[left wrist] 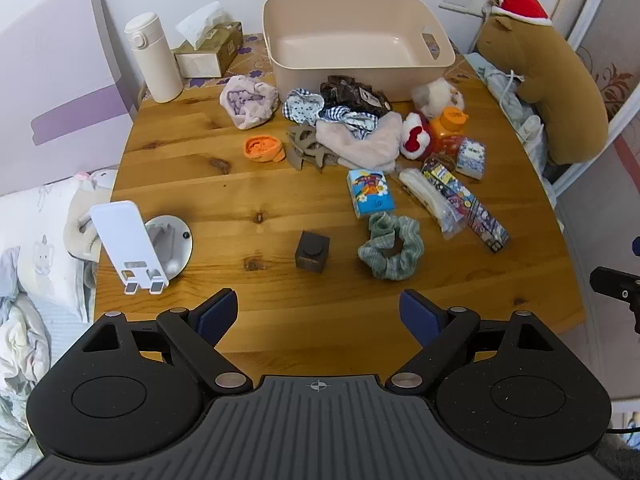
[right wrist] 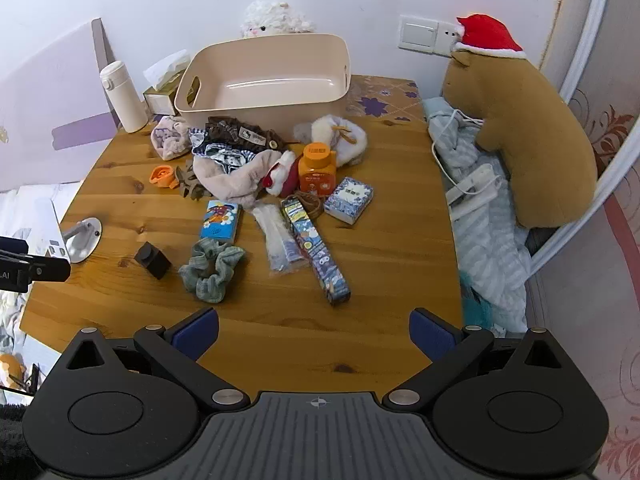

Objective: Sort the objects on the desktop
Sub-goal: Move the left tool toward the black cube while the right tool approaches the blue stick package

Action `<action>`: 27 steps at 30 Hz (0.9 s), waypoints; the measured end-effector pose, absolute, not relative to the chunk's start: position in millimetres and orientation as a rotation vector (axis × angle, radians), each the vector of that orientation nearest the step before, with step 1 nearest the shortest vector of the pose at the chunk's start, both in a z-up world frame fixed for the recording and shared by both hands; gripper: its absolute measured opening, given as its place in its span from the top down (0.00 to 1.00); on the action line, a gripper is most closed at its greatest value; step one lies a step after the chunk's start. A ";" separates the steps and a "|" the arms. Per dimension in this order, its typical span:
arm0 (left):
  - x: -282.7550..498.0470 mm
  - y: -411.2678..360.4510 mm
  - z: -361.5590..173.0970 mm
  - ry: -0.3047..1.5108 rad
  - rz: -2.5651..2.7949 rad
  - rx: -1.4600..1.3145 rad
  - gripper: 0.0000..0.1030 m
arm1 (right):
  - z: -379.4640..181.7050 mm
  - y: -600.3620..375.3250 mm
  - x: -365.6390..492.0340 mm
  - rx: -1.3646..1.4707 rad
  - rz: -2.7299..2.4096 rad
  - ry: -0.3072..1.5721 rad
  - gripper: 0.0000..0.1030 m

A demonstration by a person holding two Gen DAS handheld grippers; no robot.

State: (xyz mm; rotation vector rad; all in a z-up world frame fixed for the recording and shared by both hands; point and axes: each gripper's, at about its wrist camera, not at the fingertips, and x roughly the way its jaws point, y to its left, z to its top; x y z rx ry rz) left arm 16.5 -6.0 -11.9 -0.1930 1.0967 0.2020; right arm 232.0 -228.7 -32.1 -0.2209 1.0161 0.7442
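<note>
A beige plastic bin stands at the back of the wooden table and holds nothing. In front of it lie scattered items: a green scrunchie, a dark wooden block, a blue tissue pack, an orange bottle, an orange lid, a long patterned box and soft cloth pieces. My left gripper is open and empty above the table's near edge. My right gripper is open and empty too.
A white phone stand sits at the table's left edge. A white thermos and a tissue box stand back left. A brown capybara plush with a red hat leans on bedding to the right.
</note>
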 end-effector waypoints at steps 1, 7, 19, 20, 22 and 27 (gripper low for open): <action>19.4 -6.7 -12.3 1.097 0.210 -0.195 0.13 | -32.6 -228.3 235.4 -0.222 0.750 1.016 0.00; 32.5 -10.4 -18.2 1.106 0.268 -0.222 0.13 | -38.7 -225.0 255.9 -0.242 0.786 1.022 0.00; 61.3 -7.6 -31.0 1.084 0.438 -0.327 0.13 | -54.4 -209.3 293.6 -0.293 0.854 1.029 0.00; 64.9 -7.6 -32.1 1.081 0.454 -0.333 0.13 | -56.4 -208.3 297.1 -0.294 0.861 1.032 0.00; 72.7 -7.4 -35.6 1.084 0.479 -0.340 0.13 | -60.7 -204.6 305.1 -0.292 0.865 1.045 0.00; 90.4 -6.5 -45.7 1.093 0.537 -0.347 0.13 | -70.6 -196.3 322.6 -0.324 0.904 1.047 0.00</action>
